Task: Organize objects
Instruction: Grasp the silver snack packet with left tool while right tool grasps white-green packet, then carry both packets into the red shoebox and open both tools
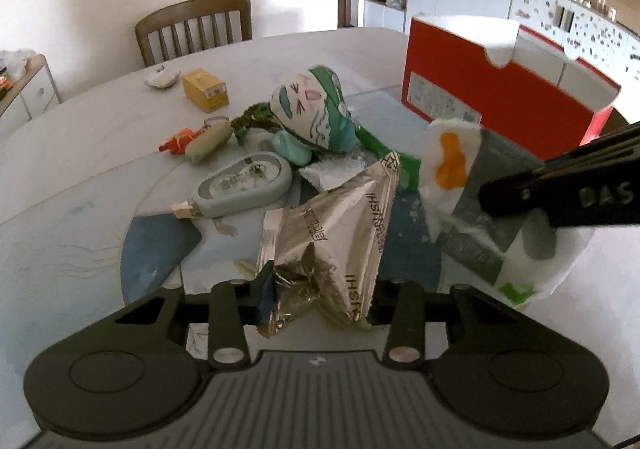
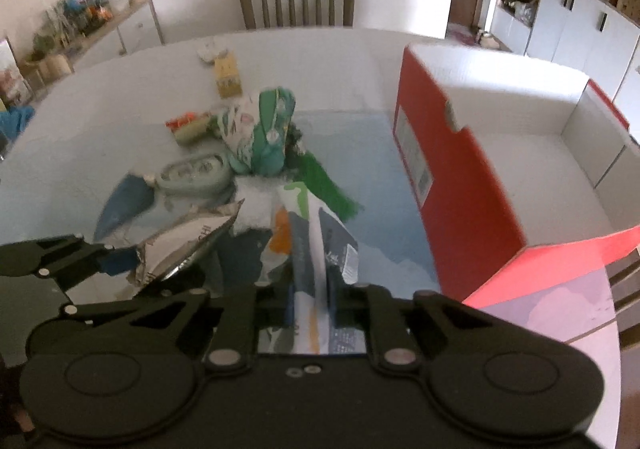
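Observation:
My left gripper is shut on a crumpled silver foil packet and holds it above the table; it also shows in the right wrist view. My right gripper is shut on a white, grey and orange printed packet, seen in the left wrist view at the right. An open red box with a white inside stands to the right. A green and white stuffed toy sits behind the packets.
On the round table lie a grey oval case, a yellow box, a beige tube, an orange toy and green cloth. A wooden chair stands behind. Cabinets line the right.

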A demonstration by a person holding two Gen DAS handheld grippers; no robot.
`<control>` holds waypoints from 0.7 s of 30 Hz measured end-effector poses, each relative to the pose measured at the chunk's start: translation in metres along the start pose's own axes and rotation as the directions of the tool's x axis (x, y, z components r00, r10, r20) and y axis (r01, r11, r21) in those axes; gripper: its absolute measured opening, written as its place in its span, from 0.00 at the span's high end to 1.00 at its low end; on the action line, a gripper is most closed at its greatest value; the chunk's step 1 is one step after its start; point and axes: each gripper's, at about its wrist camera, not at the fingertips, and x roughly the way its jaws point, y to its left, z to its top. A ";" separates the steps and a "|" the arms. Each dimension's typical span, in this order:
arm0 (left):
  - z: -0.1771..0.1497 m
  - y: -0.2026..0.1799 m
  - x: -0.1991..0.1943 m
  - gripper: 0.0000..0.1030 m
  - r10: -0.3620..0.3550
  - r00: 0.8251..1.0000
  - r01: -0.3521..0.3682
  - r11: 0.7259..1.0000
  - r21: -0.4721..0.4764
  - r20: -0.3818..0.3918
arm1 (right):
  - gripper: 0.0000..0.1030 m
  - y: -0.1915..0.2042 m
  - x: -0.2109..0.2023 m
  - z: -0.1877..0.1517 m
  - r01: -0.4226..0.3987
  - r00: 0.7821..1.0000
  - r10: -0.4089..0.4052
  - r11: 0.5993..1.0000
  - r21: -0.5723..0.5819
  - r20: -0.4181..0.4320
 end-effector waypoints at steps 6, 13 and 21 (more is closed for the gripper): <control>0.014 -0.001 -0.023 0.63 -0.013 0.999 0.015 0.999 -0.048 0.033 | 0.87 -0.018 -0.039 0.011 -0.054 0.996 0.052 0.998 0.025 0.072; 0.051 -0.020 -0.061 0.63 -0.009 0.992 0.016 0.998 -0.054 0.126 | 0.87 -0.049 -0.077 0.030 -0.114 0.980 0.104 0.992 0.051 0.171; 0.101 -0.071 -0.073 0.63 -0.012 0.986 0.020 0.999 -0.048 0.169 | 0.87 -0.105 -0.102 0.048 -0.159 0.955 0.136 0.985 0.066 0.265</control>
